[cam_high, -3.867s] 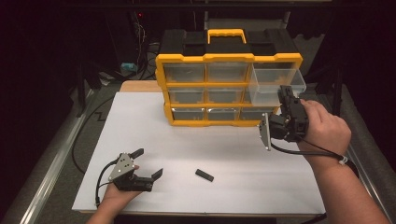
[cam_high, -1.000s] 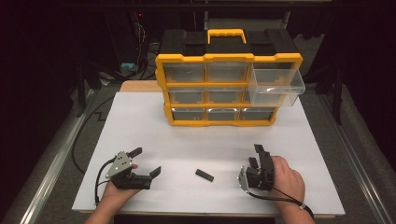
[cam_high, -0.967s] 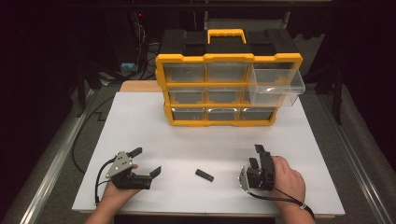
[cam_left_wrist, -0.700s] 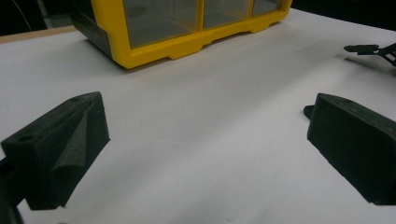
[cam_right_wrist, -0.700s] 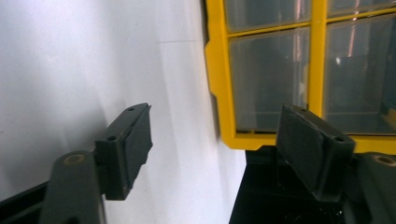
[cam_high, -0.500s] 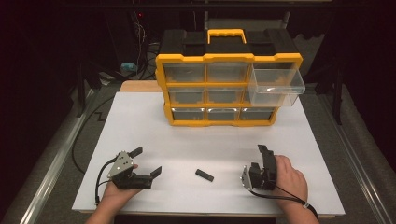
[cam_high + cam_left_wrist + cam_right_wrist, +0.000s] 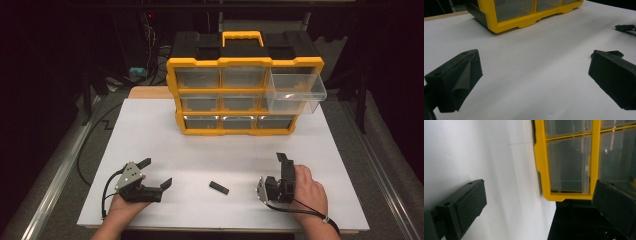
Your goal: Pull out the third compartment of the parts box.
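A yellow-framed drawer organizer (image 7: pixel 245 95) with a black top stands at the back of the white table (image 7: pixel 150 135). Its upper right clear drawer (image 7: pixel 295 92) is pulled out. A small black piece (image 7: pixel 219 187) lies flat on the table near the front, between my two grippers. My left gripper (image 7: pixel 156 173) rests at the front left, open and empty (image 7: pixel 534 75). My right gripper (image 7: pixel 280 169) lies on its side at the front right, to the right of the piece. Its jaws have just been opening and stand wide with nothing between them (image 7: pixel 539 202).
The organizer's other clear drawers (image 7: pixel 222 102) are pushed in. The organizer's yellow frame (image 7: pixel 541 170) looks rotated in the right gripper view. A black cable (image 7: pixel 100 132) runs along the table's left edge. Dark surroundings ring the table.
The right gripper has come down from beside the pulled-out drawer to the table's front right, and its jaws have spread wider. The left gripper and black piece have not moved.
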Demonstrator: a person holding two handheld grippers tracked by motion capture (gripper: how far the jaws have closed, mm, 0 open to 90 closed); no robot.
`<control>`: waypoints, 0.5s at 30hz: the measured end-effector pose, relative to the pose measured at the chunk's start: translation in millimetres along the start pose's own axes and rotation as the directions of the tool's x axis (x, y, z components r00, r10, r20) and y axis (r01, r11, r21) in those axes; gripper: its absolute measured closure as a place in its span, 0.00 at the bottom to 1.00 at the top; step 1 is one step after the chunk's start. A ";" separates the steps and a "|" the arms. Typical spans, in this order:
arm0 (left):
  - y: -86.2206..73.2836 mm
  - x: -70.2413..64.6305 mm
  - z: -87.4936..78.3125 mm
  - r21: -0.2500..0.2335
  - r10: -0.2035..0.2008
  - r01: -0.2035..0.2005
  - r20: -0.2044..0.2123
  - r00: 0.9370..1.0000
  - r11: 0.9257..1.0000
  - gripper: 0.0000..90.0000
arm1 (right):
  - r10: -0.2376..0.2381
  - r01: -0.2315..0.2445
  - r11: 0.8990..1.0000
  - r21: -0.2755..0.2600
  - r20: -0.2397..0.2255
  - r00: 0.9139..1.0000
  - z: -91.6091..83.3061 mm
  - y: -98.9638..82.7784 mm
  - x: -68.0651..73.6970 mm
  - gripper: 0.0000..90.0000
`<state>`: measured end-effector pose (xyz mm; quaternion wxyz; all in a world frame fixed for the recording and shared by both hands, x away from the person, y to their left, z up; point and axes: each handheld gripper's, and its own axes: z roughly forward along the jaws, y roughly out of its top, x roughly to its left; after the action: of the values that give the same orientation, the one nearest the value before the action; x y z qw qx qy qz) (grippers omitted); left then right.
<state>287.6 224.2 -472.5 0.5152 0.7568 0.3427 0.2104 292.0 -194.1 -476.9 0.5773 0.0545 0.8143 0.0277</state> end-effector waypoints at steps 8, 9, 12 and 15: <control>1.3 2.9 -3.3 -0.012 -0.017 0.017 -0.020 1.000 1.000 0.00 | 0.046 -0.046 0.998 -0.042 -0.001 0.999 -3.9 5.1 -1.6 0.00; 1.3 3.2 -3.6 -0.014 -0.020 0.020 -0.020 1.000 1.000 0.00 | 0.057 -0.057 0.998 -0.036 -0.002 0.998 -4.1 5.1 -1.5 0.00; 1.4 3.9 -3.4 -0.016 -0.029 0.029 -0.023 0.999 0.999 0.00 | 0.102 -0.104 0.993 -0.047 -0.031 0.994 -1.9 4.2 -0.2 0.00; 1.1 4.1 -2.5 -0.009 -0.033 0.033 -0.021 0.999 0.999 0.00 | 0.160 -0.162 0.986 -0.046 -0.055 0.986 -0.9 2.0 -0.9 0.00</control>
<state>289.0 228.6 -470.8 0.5183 0.7464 0.3599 0.2115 291.5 -192.2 -475.5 0.5535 0.1049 0.8206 0.0960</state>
